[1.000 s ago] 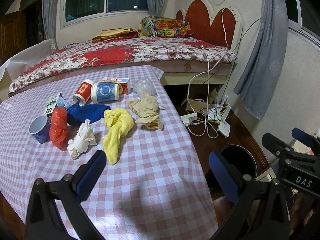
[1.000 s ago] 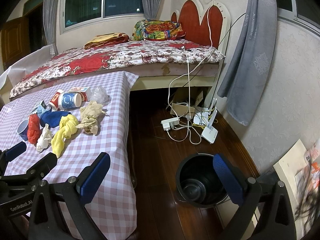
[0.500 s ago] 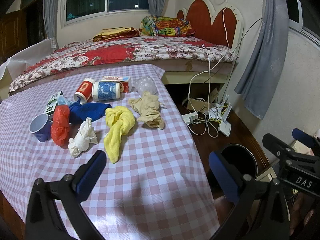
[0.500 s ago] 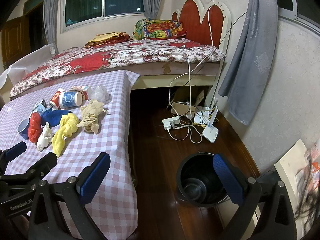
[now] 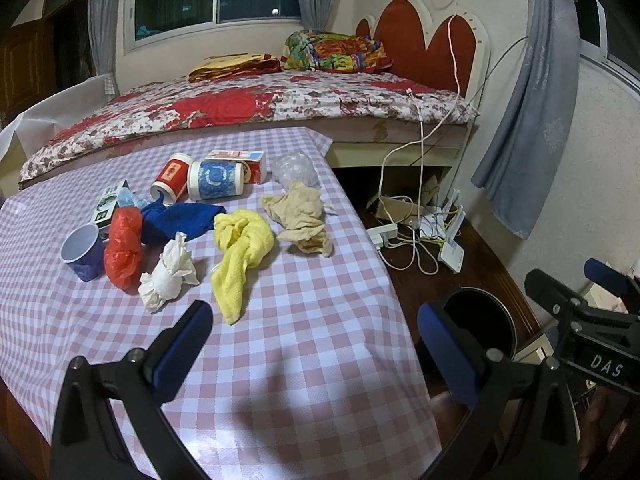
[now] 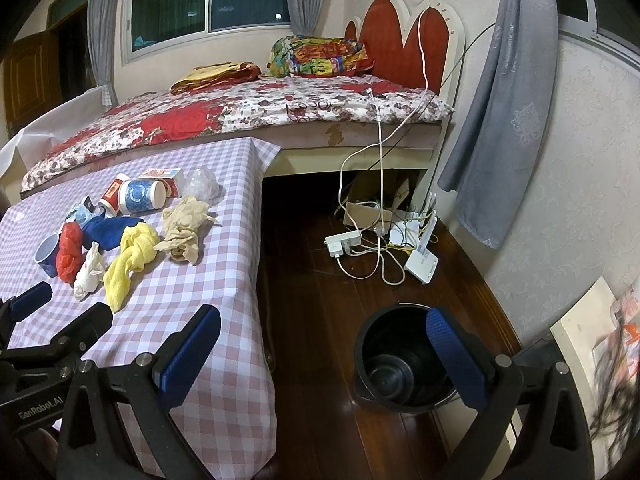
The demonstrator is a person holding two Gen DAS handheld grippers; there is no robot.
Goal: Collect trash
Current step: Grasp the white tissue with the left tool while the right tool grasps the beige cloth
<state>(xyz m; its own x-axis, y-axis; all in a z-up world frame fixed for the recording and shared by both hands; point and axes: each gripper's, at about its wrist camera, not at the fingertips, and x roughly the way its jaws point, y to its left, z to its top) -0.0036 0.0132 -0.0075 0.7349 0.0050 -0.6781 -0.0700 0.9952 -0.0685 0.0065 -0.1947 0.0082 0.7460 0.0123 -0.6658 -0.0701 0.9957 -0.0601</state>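
Bed [image 5: 280,108], floral cover, fills the 12 o'clock end of the room; red heart-shaped headboard [image 5: 432,52] at its 2 o'clock corner.

Table [image 5: 300,360], pink-and-white checked cloth, directly before the bed; trash cluster lies at its 11 o'clock portion in the left wrist view.

Black bin [image 6: 400,364], open and upright on the dark wood floor at 3 o'clock of the table, just beside the cloth's hanging edge; inside looks empty apart from its base.

Left gripper [image 5: 312,344], blue-padded fingers spread wide, nothing between them, held over the table's near edge.

Right gripper [image 6: 324,356], fingers likewise spread and empty, held between table edge and bin; the right finger overlaps the bin's rim in its own view.

Power strip and router [image 6: 420,260] with tangled cables, on the floor at 12 o'clock of the bin.

Trash items, largest first:
- yellow cloth [image 5: 242,256], centre of cluster;
- beige rag [image 5: 300,220], at its 2 o'clock;
- blue cloth [image 5: 180,220], at its 10 o'clock;
- red plastic bag [image 5: 124,248], touching the blue cloth;
- blue-patterned cup [image 5: 216,180] and red cup [image 5: 170,178], both lying on their sides, touching;
- purple cup [image 5: 82,250], at 9 o'clock of the red bag;
- white crumpled paper [image 5: 168,276];
- clear plastic wad [image 5: 294,168];
- small cartons [image 5: 240,158], behind the cups.
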